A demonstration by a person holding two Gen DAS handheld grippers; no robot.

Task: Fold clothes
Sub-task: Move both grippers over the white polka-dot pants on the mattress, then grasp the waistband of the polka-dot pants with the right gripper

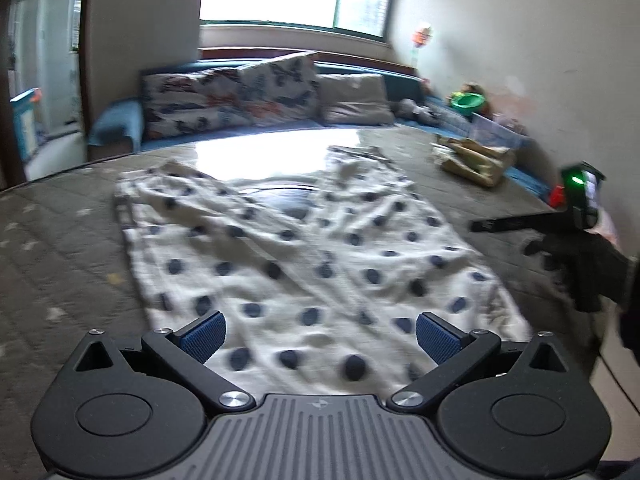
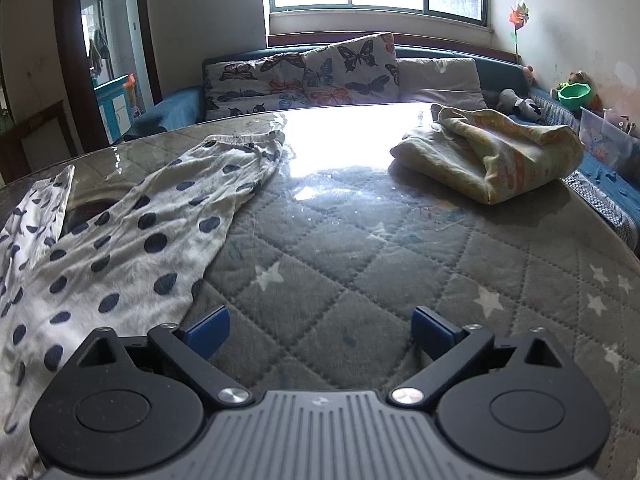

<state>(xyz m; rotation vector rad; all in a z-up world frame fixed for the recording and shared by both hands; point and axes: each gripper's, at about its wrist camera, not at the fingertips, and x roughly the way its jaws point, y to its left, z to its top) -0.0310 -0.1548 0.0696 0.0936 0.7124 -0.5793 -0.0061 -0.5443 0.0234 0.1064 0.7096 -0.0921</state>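
Observation:
White trousers with dark blue dots [image 1: 304,256] lie spread and wrinkled on the quilted grey table. My left gripper [image 1: 320,338] is open and empty, hovering just above their near edge. In the right wrist view the same trousers [image 2: 132,232] lie to the left. My right gripper [image 2: 320,334] is open and empty over bare table to the right of them. It also shows in the left wrist view [image 1: 560,232] at the right, above the table beside the trousers.
A folded yellowish cloth [image 2: 492,156] sits at the table's far right. The grey quilted table top [image 2: 360,240] with white stars has a glossy cover. A sofa with butterfly cushions [image 2: 304,76] stands behind, toys [image 2: 576,92] along the right wall.

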